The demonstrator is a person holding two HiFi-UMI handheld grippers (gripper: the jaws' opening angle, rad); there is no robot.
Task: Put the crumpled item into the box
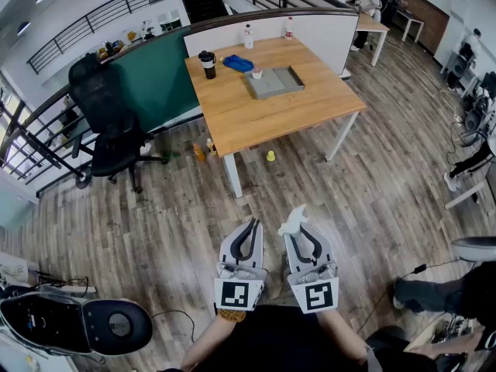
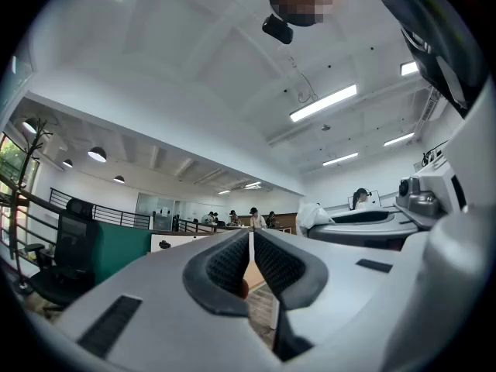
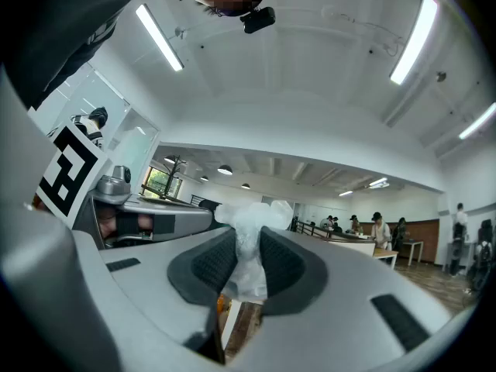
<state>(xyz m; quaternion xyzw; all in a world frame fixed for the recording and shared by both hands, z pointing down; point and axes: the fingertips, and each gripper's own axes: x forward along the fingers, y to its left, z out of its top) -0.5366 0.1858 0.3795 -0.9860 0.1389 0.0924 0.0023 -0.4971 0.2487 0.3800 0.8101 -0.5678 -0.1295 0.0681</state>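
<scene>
Pickup looked done: right gripper [image 1: 301,226] clenched on the white crumpled item [image 3: 246,231], left gripper [image 1: 249,229] shut and empty, both well apart from the grey box [image 1: 275,82] on the table [image 1: 232,111]; carry and drop were left

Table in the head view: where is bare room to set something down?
The near half of the table, from the grey box to the front edge, is bare. Crowded along the far side: black cup, blue item, small white cup, bottles.
</scene>
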